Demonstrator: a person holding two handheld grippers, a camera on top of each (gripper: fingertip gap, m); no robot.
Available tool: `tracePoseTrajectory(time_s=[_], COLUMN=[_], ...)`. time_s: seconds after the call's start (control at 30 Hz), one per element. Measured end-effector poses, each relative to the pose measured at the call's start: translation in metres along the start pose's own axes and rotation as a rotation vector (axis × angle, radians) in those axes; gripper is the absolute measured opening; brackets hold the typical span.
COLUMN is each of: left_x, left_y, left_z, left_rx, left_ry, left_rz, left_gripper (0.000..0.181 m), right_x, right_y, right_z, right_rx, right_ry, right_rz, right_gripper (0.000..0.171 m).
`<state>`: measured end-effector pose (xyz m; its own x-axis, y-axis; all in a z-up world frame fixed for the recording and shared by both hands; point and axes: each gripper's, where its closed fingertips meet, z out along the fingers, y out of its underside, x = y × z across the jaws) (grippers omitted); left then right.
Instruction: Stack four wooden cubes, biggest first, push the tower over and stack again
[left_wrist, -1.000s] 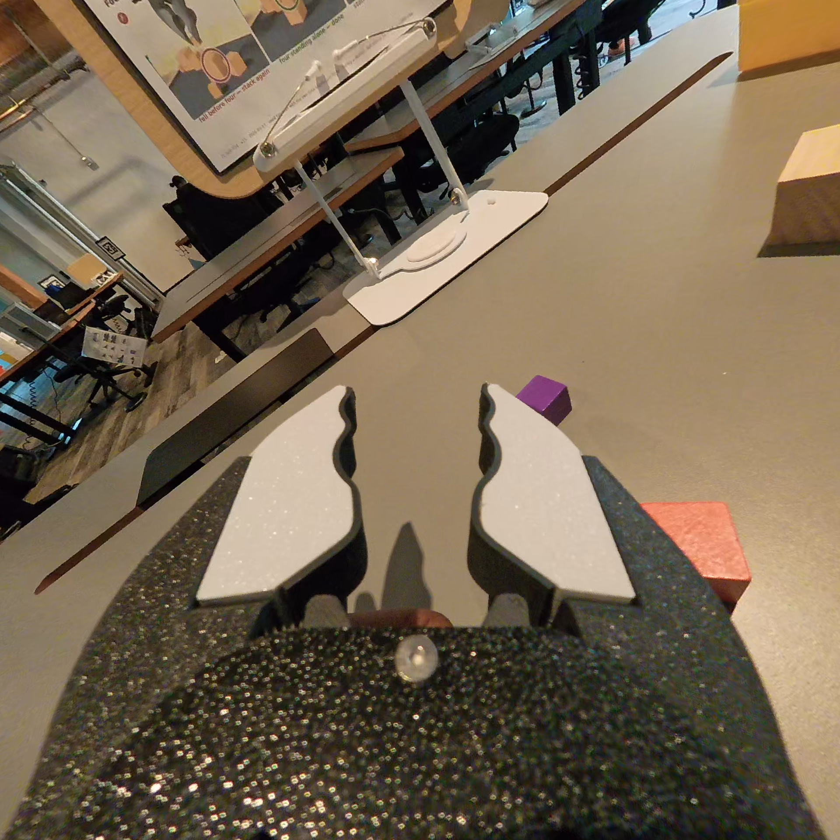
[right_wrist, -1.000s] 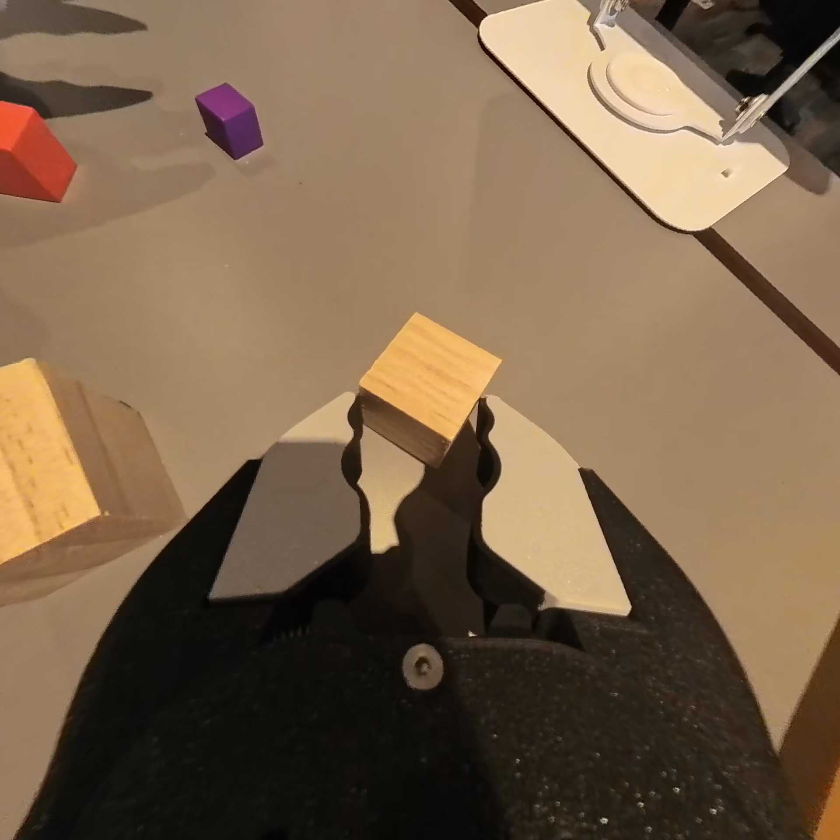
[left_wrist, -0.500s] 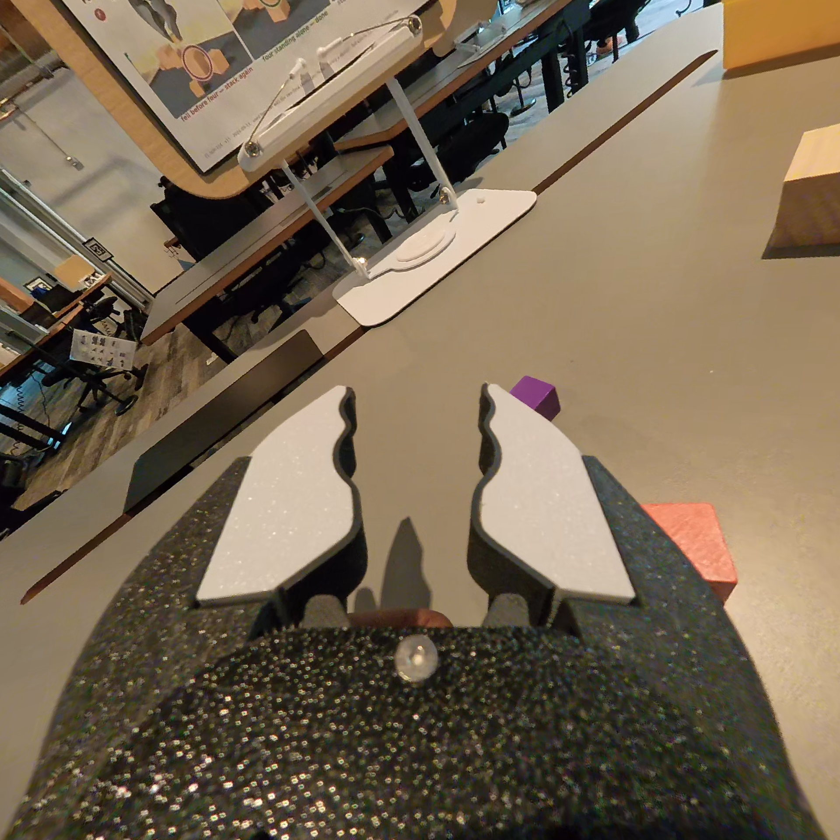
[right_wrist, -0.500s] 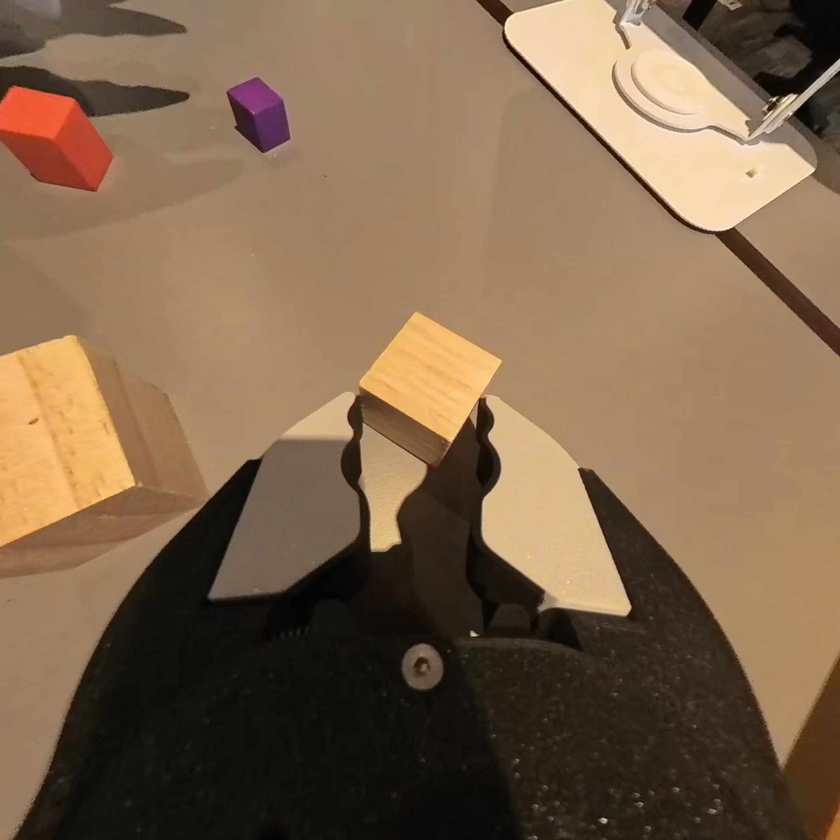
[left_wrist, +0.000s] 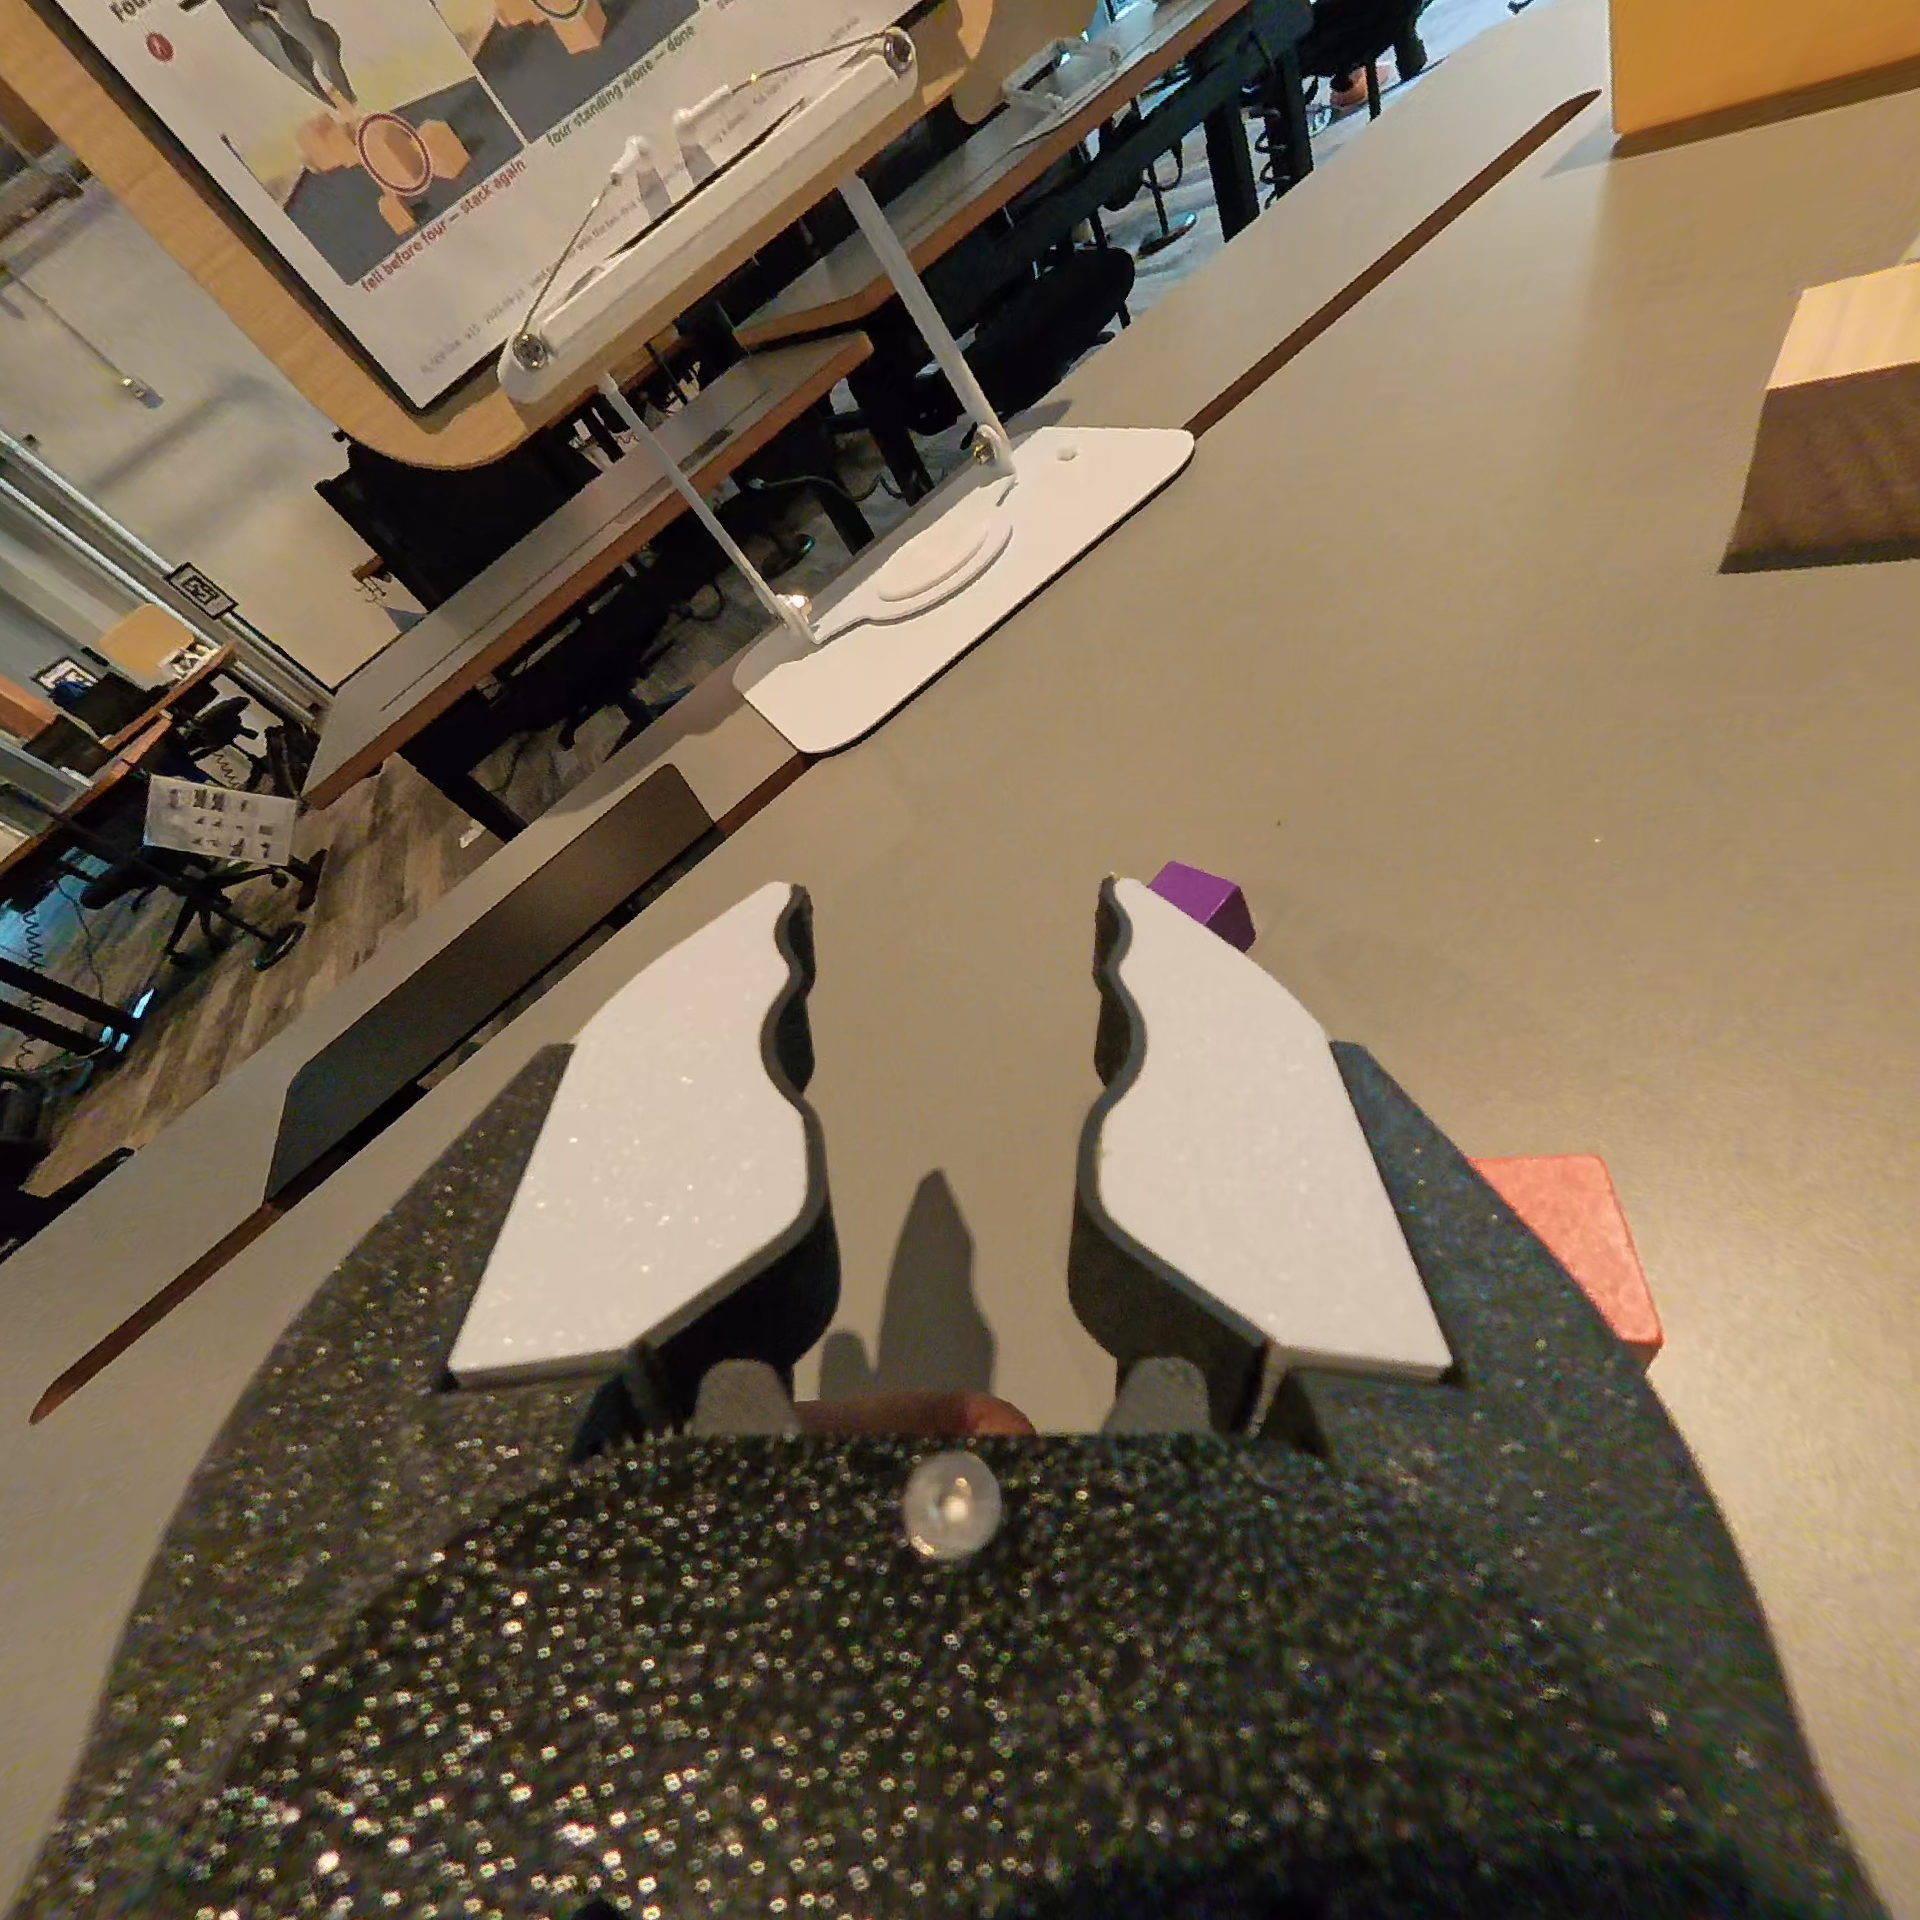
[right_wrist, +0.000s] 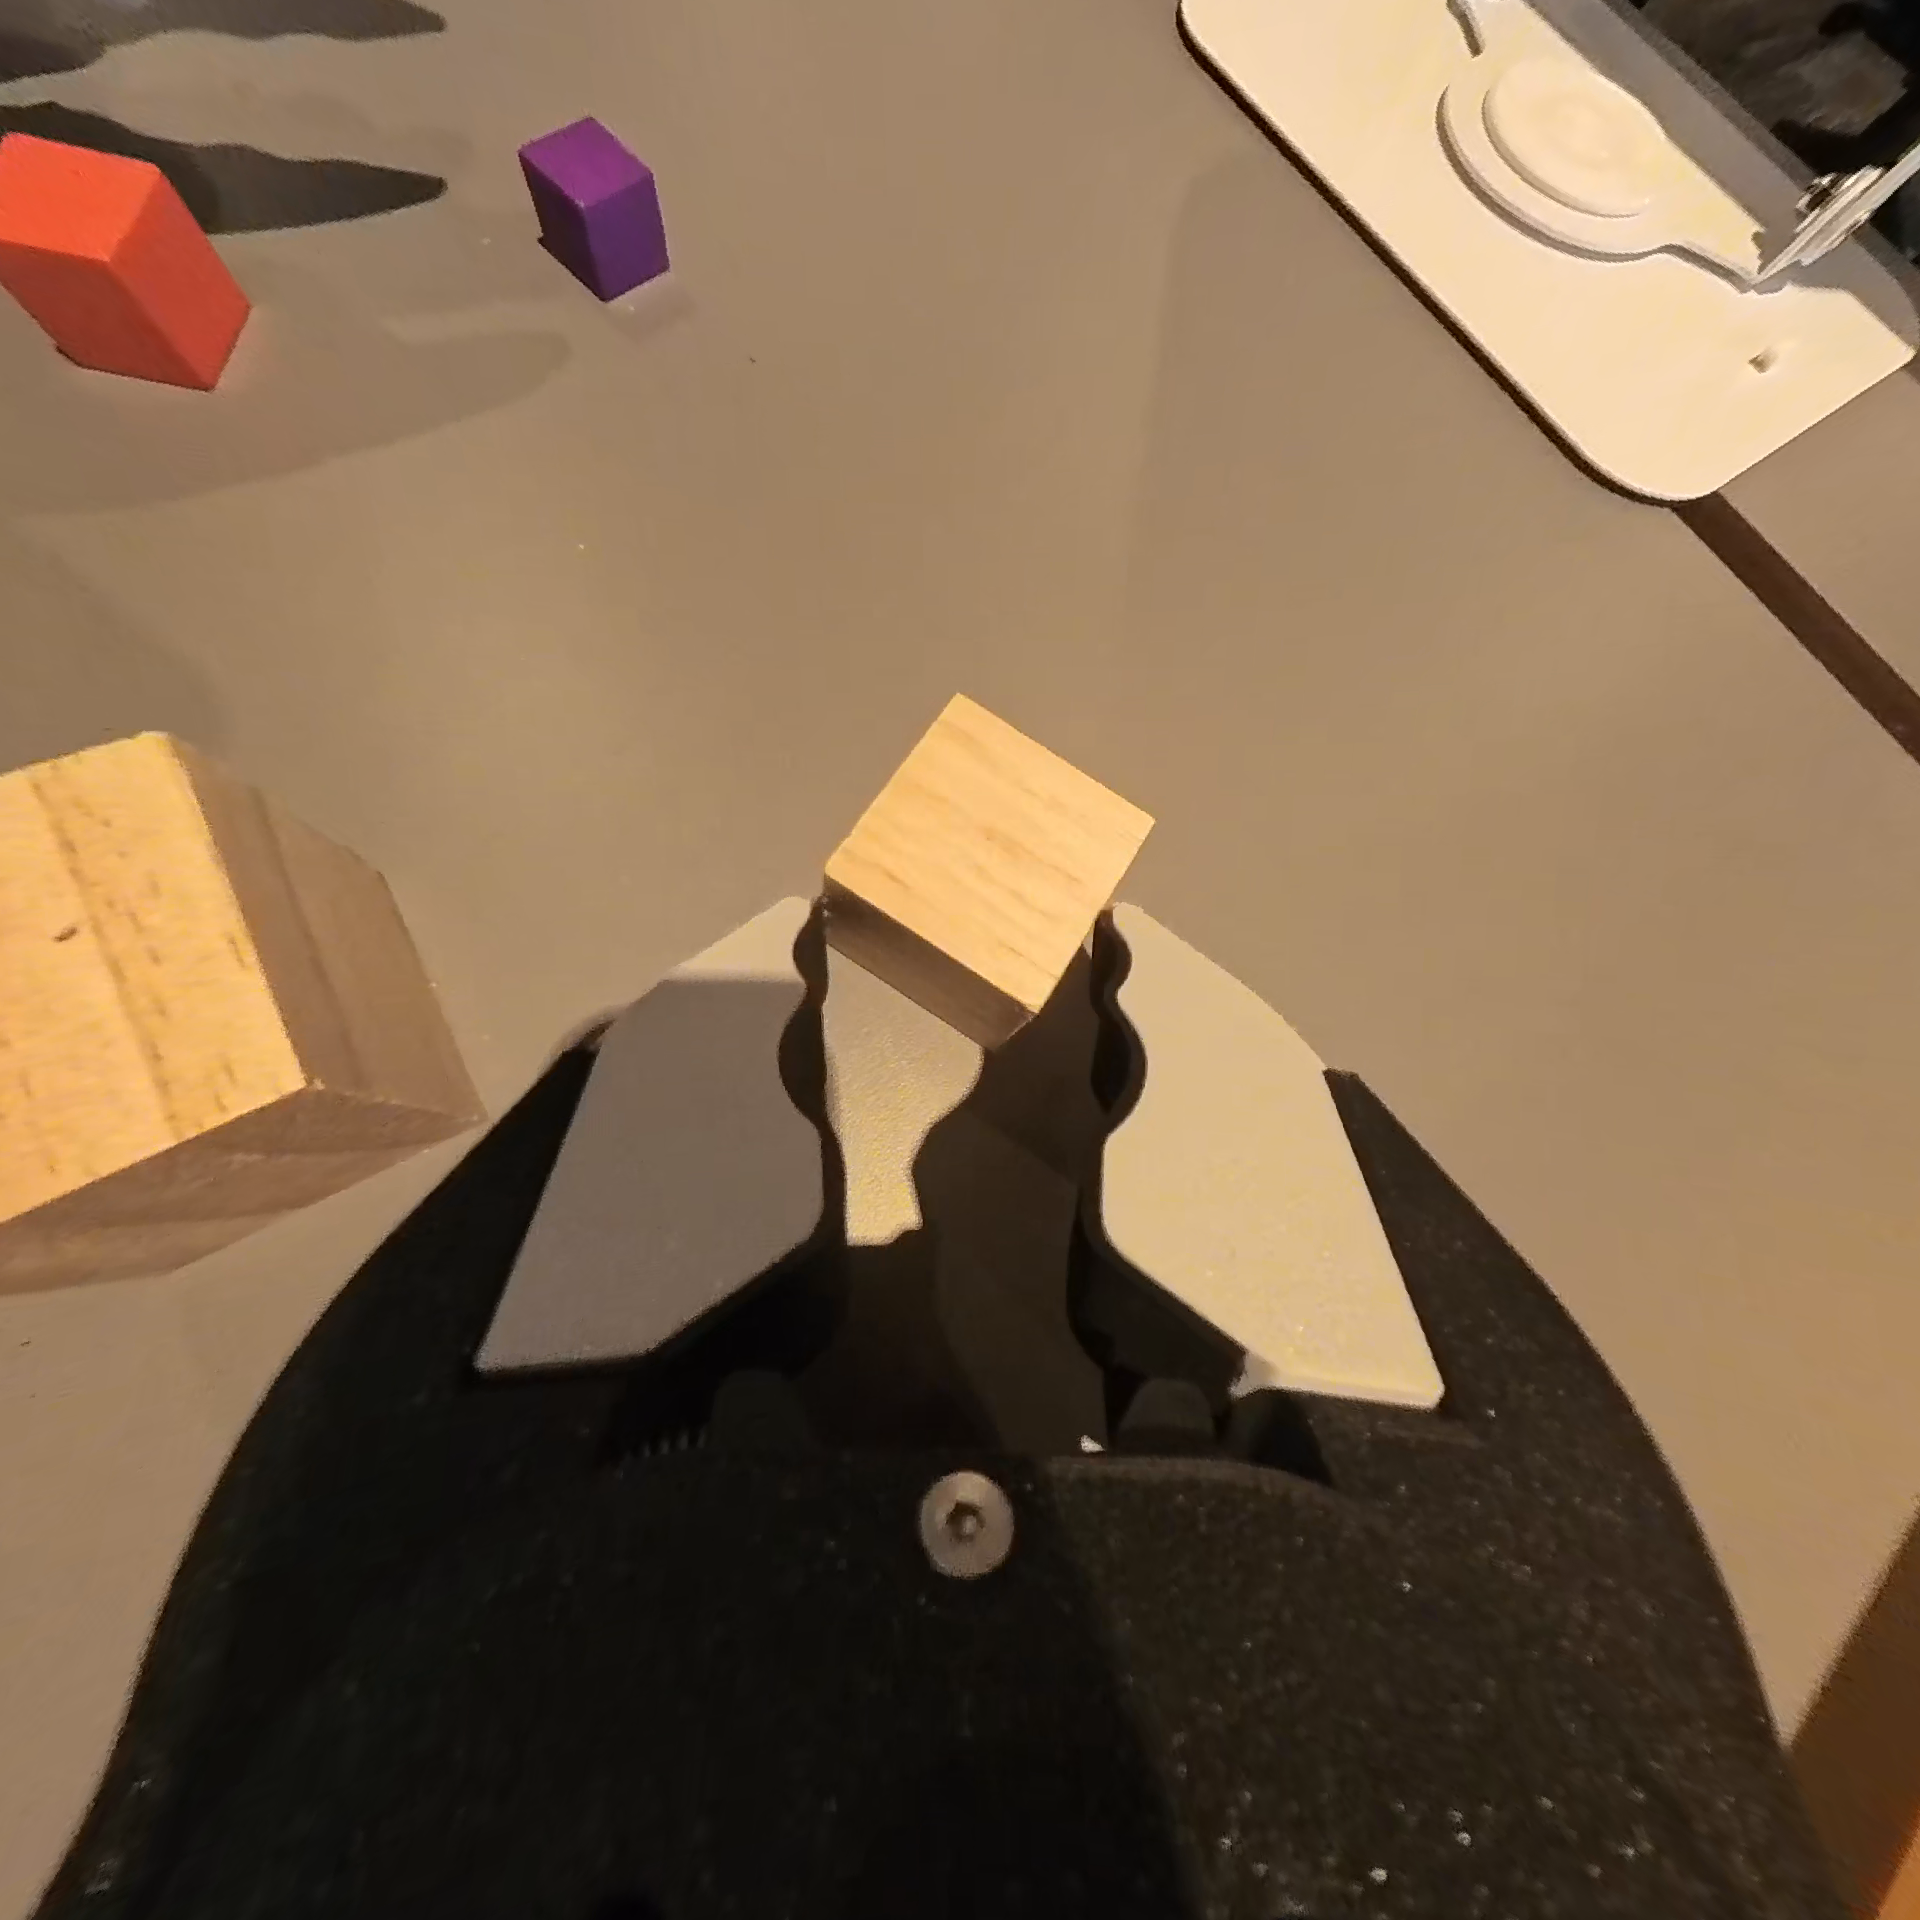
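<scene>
Meanwhile right tool (right_wrist: 961, 920) grips a small wooden cube (right_wrist: 987, 847); left tool (left_wrist: 951, 904) gapes empty.

you can see printed writing on the poster (left_wrist: 436, 156) behind the white stand (left_wrist: 966, 582), and on a paper sheet (left_wrist: 218, 831) at far left; its words stay unquoted.

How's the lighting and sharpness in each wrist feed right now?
Right wrist view: warm, hard light, long dark shadows beside the red cube and under the held small wooden cube, everything sharp. Left wrist view: softer, even light; table edges bowed by the wide lens.
</scene>
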<state>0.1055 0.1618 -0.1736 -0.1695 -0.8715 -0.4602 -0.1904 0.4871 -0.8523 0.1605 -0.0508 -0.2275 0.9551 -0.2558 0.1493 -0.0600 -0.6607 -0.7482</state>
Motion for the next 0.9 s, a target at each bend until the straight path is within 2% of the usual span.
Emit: tracePoseTrajectory(time_s=[0.37, 0.73, 0.9], left_x=[0.0020, 0.0026, 0.0036], left_y=[-0.0022, -0.0027, -0.0033], left_z=[0.0001, -0.0001, -0.0001], left_rx=[0.001, -0.002, 0.000], left_ry=[0.001, 0.001, 0.004], left_rz=[0.020, 0.034, 0.043], left_gripper=[0.052, 0.052, 0.052], right_x=[-0.0032, -0.0030, -0.0010], right_y=[0.0103, 0.0100, 0.0062], right_z=[0.0035, 0.0016, -0.0015], right_rx=[-0.068, -0.056, -0.020], right_ry=[-0.020, -0.040, -0.058], right_rz=[0.004, 0.027, 0.059], right_gripper=[0.051, 0.066, 0.067])
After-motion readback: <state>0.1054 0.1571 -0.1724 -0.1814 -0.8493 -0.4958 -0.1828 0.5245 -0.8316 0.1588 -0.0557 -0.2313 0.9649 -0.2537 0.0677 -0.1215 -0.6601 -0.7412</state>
